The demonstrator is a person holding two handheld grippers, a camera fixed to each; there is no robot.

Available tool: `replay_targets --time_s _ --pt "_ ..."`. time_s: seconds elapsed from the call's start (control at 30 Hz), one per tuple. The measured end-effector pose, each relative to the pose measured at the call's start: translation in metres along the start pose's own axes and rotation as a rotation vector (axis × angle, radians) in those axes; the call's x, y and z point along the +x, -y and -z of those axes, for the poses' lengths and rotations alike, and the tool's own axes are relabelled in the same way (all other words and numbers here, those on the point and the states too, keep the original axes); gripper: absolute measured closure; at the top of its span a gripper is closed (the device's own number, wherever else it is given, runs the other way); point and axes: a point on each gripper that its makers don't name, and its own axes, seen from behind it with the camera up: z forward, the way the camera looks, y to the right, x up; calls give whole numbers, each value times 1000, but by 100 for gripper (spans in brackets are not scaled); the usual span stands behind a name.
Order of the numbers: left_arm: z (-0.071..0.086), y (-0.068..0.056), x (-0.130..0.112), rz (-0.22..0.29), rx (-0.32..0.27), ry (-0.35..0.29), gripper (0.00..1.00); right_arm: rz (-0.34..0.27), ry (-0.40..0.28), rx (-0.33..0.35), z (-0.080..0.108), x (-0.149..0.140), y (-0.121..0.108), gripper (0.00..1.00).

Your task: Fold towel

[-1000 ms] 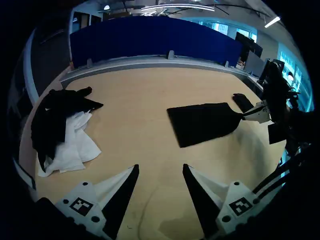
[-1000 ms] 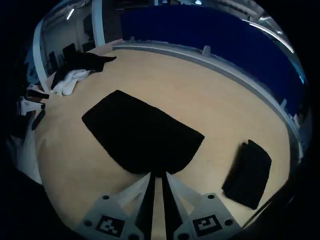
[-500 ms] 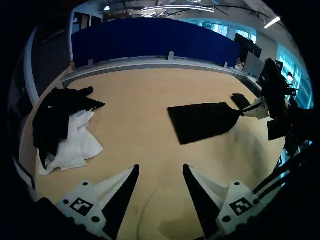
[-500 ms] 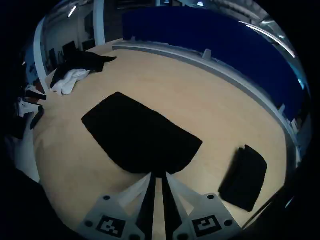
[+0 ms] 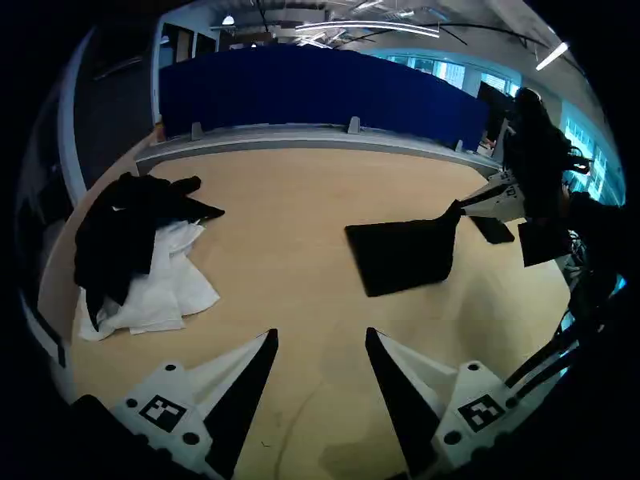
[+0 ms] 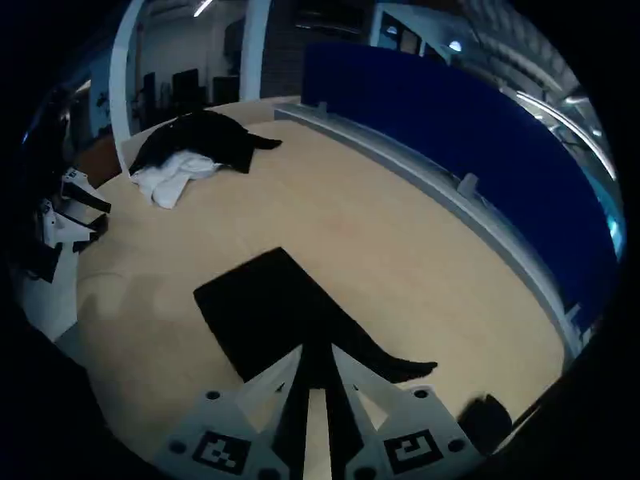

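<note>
**Fold under way: black towel (image 5: 402,254) lifted by one edge**

Item 1, the towel. Plain black cloth, no pattern to be seen, at centre right of the left gripper view and at lower centre of the right gripper view. Most of it lies flat on the pale wooden table (image 5: 304,192). The edge nearest my right gripper (image 6: 318,354) rises to a peak, and one loose corner trails off to the lower right of the right gripper view.

Item 2, my right gripper. Fingers nearly together, pinching that raised edge.

Item 3, my left gripper (image 5: 320,332). Fingers spread wide, holding nothing, above bare table at the bottom of its own view.

Item 4, pile of black and white cloths (image 5: 136,252), left of frame, well apart from the towel.

Item 5, small dark folded piece (image 5: 492,230), just beyond the towel at right.

Change since a second ago: the towel lay wholly flat with its edge pinched; that edge is now up off the table and drawn over the rest.
</note>
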Motion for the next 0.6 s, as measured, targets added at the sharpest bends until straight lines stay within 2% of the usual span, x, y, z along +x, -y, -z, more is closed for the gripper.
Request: replay_targets --time_s 0.17,0.3,0.43,0.6 --pt "5 6 2 35 19 -18 20 79 -12 77 -32 25 41 89" --pt "8 11 0 60 35 -28 20 124 -9 148 -60 33 80 89" --pt "11 15 -3 83 51 -32 20 146 12 213 -89 25 114 89" --pt "10 18 -9 107 60 -28 20 144 59 265 -116 8 140 89"
